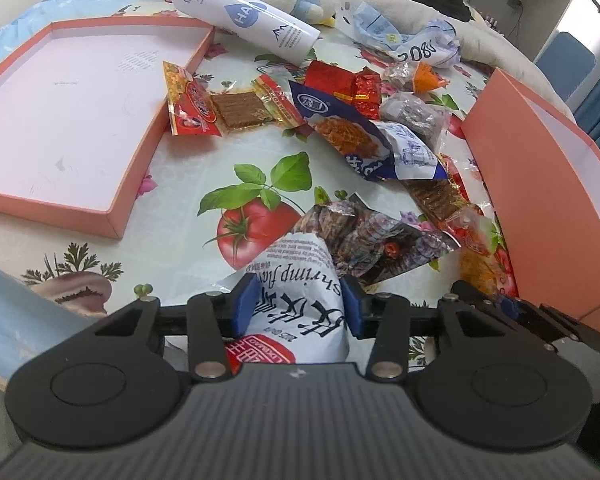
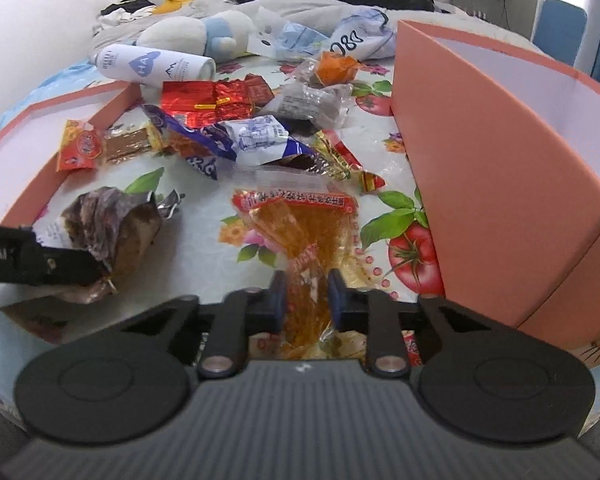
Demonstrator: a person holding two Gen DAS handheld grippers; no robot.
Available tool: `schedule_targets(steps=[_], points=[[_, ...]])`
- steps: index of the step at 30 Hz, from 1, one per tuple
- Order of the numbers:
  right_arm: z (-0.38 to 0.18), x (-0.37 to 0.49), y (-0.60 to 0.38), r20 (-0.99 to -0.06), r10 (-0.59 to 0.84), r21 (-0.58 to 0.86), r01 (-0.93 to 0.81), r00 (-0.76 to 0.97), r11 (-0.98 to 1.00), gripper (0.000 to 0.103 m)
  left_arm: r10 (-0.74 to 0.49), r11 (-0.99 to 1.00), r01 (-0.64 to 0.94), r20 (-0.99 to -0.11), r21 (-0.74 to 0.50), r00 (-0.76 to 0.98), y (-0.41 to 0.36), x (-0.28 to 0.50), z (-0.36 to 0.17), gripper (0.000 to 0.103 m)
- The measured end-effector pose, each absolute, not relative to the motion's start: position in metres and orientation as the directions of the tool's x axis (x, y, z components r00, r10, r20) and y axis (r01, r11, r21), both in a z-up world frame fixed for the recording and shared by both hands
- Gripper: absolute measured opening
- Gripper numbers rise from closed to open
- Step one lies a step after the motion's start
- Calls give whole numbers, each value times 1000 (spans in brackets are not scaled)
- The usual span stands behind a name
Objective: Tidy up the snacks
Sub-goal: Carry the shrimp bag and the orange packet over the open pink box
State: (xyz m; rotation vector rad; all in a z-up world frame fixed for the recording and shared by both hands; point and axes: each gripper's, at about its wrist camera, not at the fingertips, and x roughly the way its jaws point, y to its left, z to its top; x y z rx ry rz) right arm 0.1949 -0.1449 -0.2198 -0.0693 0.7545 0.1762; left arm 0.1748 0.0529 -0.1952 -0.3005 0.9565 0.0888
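Crinkled foil of a shrimp-flavour snack bag (image 1: 300,280) sits pinched in the left gripper (image 1: 298,304) while the right gripper (image 2: 306,296) clamps an orange snack packet (image 2: 300,232), both seemingly mid-pickup and next needing a carry to the deep salmon box (image 2: 480,152), whose inside stays hidden.

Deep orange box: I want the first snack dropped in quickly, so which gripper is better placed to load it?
Probably the right gripper: it already clamps the orange snack pack, and the deep orange box stands immediately on its right. The left gripper sits farther away.
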Motion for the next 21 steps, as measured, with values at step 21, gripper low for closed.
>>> schedule_targets(steps=[21], points=[[-145,163,-169,-581,298,185,-233,757,955,13,-60,941,-220,-766,-258,640,51,165,-142,37]])
